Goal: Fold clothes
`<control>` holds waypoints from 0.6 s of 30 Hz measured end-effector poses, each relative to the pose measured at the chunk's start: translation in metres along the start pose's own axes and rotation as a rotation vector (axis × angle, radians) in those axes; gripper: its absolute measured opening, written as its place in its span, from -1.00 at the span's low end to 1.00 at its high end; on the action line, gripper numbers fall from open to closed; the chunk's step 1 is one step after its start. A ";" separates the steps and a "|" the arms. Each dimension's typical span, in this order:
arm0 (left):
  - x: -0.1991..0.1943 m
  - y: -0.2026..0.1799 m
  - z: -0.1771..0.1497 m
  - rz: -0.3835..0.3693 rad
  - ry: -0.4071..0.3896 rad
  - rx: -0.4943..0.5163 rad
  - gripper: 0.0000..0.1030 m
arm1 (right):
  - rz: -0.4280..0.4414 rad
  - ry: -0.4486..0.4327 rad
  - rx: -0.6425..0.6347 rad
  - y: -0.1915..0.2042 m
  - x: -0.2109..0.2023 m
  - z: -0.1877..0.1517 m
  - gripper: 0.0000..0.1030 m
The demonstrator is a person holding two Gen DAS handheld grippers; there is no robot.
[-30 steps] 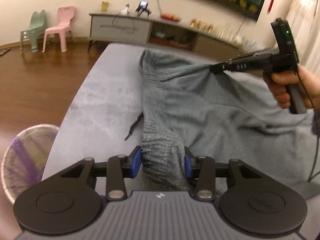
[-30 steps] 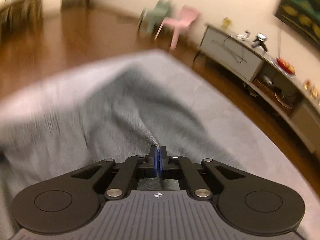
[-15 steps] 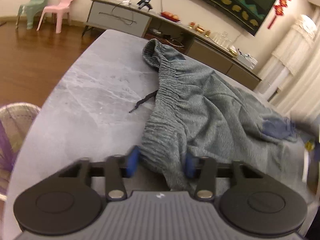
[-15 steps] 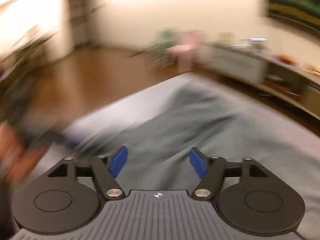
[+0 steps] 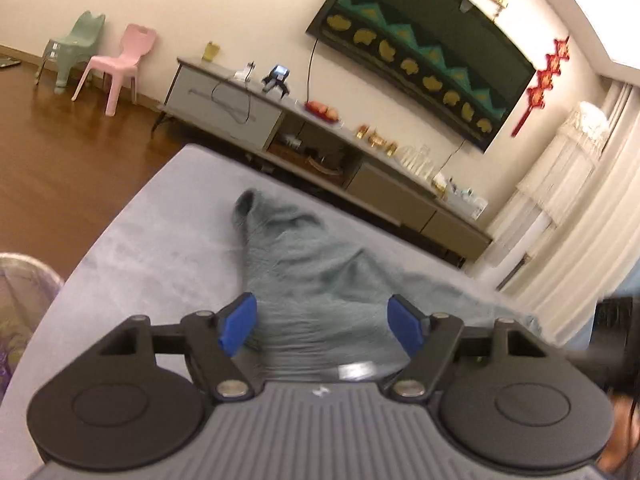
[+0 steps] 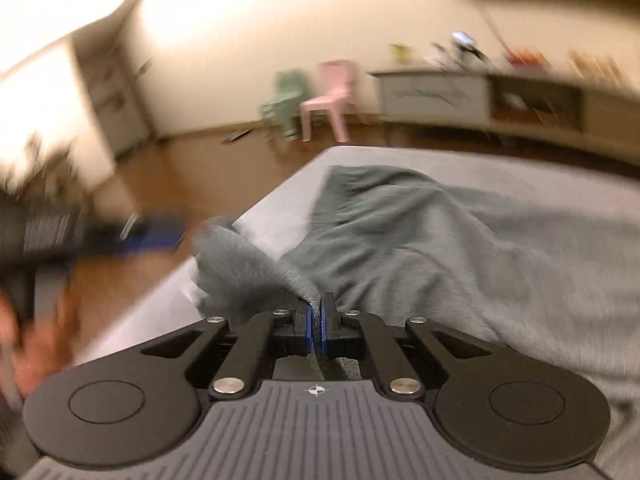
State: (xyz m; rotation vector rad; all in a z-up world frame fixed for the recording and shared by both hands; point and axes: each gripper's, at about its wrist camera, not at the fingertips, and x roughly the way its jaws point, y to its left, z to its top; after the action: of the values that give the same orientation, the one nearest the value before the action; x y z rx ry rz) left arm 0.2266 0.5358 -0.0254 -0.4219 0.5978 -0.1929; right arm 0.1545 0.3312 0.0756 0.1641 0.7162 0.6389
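Grey-green sweatpants (image 5: 316,276) lie spread on the grey table (image 5: 168,240). My left gripper (image 5: 322,326) is open above the near part of the cloth, blue pads apart, holding nothing. In the right wrist view my right gripper (image 6: 316,322) is shut on a raised fold of the sweatpants (image 6: 420,240) near the table's left edge. The other gripper shows blurred at the left of that view (image 6: 48,236), and at the right edge of the left wrist view (image 5: 616,340).
A low TV cabinet (image 5: 320,140) runs along the far wall under a dark screen (image 5: 420,52). Green (image 5: 74,52) and pink (image 5: 120,66) child chairs stand on the wooden floor. A basket (image 5: 20,308) sits left of the table. White curtains (image 5: 580,208) hang at right.
My left gripper opened wider and lifted off the waistband. My right gripper released the cloth, swung across, and shut on a fold nearer the table's edge.
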 end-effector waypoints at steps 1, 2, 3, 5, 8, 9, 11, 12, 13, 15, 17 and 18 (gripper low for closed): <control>0.004 0.001 -0.006 0.035 0.014 0.031 0.43 | -0.001 0.005 0.038 -0.009 0.004 0.003 -0.95; 0.009 0.000 -0.011 0.062 0.032 0.076 0.43 | -0.002 0.009 0.076 -0.018 0.007 0.005 -0.95; 0.015 -0.002 -0.017 0.075 0.054 0.123 0.43 | -0.002 0.014 0.112 -0.027 0.011 0.008 -0.95; 0.025 -0.009 -0.025 0.068 0.077 0.191 0.48 | 0.003 0.017 0.150 -0.036 0.018 0.008 -0.95; 0.045 -0.025 -0.032 0.039 0.079 0.274 0.56 | 0.011 0.017 0.158 -0.039 0.013 0.006 -0.95; 0.052 -0.030 -0.034 0.039 0.078 0.305 0.51 | 0.011 0.018 0.153 -0.038 0.014 0.005 -0.95; 0.065 -0.035 -0.033 0.026 0.089 0.359 -0.78 | 0.005 0.018 0.141 -0.038 0.010 0.003 -0.95; 0.068 -0.035 -0.029 0.002 0.110 0.366 -0.86 | -0.001 0.017 0.135 -0.040 0.010 0.003 -0.95; 0.062 -0.033 -0.023 -0.017 0.097 0.377 -0.87 | -0.009 0.012 0.131 -0.042 0.008 0.005 -0.95; 0.021 -0.023 -0.006 -0.046 -0.014 0.362 -0.87 | -0.017 -0.007 0.122 -0.044 -0.004 0.009 -0.95; -0.030 0.000 0.008 -0.075 -0.117 0.321 -0.86 | 0.034 -0.036 0.099 -0.042 -0.022 0.012 -0.95; -0.040 0.015 0.007 -0.060 -0.106 0.302 -0.85 | 0.081 -0.037 0.070 -0.037 -0.030 0.011 -0.95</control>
State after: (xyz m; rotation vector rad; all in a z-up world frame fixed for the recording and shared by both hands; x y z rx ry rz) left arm 0.1987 0.5635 -0.0066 -0.1563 0.4427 -0.3119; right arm 0.1629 0.2845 0.0874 0.2700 0.6994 0.6868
